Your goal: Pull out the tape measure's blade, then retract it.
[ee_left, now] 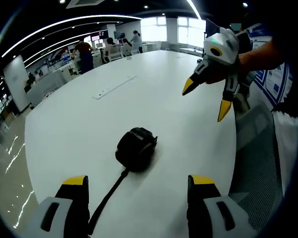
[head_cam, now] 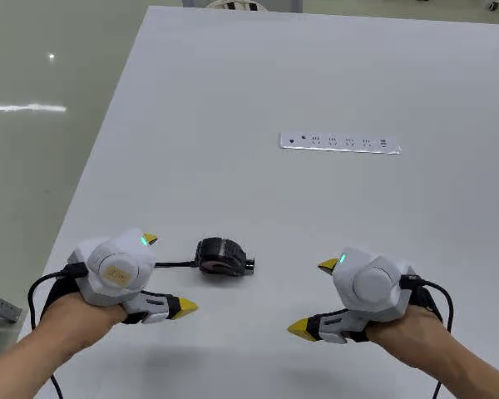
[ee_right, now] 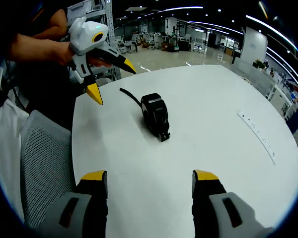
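1. Head view: the white worktop [head_cam: 233,91] is seen with its left edge running slantwise beside a glossy green floor [head_cam: 41,125]. Wide bare surface is offered toward the far and right edges.
2. The tape measure [head_cam: 223,256] is laid near the near left corner, between the two grippers and closer to the left one, and is touched by neither. Its blade tip is seen at the case mouth, turned toward the right gripper.
3. A black strap [head_cam: 173,264] is trailed from the case toward the left gripper.
4. The left gripper [head_cam: 168,273] is held by a hand at the near left corner, with its jaws spread wide and nothing grasped.
5. The right gripper [head_cam: 313,298] is held at the near edge, well apart from the tape measure, with its jaws likewise parted and empty.
6. A white power strip [head_cam: 339,143] is laid flat toward the middle of the worktop, well apart from the tape measure.
7. In the right gripper view a mesh chair [ee_right: 44,163] is seen against the near edge. In the left gripper view people [ee_left: 84,52] and desks are seen beyond the far edge.
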Motion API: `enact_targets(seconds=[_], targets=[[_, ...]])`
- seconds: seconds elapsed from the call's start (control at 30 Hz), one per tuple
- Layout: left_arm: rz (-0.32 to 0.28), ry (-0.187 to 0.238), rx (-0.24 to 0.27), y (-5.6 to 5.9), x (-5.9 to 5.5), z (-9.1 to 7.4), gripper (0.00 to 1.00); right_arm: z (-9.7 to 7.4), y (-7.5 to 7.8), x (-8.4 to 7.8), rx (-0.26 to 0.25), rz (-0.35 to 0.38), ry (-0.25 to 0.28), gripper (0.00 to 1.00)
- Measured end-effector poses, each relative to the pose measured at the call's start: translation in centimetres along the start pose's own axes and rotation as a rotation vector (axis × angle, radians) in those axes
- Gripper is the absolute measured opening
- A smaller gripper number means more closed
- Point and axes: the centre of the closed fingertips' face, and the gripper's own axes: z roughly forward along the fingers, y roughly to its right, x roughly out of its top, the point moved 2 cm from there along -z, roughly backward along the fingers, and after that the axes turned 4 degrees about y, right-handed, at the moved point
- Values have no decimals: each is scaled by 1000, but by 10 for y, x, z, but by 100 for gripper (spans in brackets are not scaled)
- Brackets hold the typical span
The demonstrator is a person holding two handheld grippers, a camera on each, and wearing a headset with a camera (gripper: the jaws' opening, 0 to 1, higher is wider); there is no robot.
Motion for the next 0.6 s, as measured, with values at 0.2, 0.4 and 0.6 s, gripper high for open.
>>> enact_targets(seconds=[0.2, 0.4, 0.6], targets=[[88, -26, -30, 1, 4, 8, 77, 9, 5, 3, 11, -38, 7, 67], [108, -27, -49, 1, 8, 15, 77, 16, 8, 4, 25, -66, -1, 67], [120, -26, -62, 2, 11, 20, 75, 20, 9, 5, 34, -82, -6, 66]])
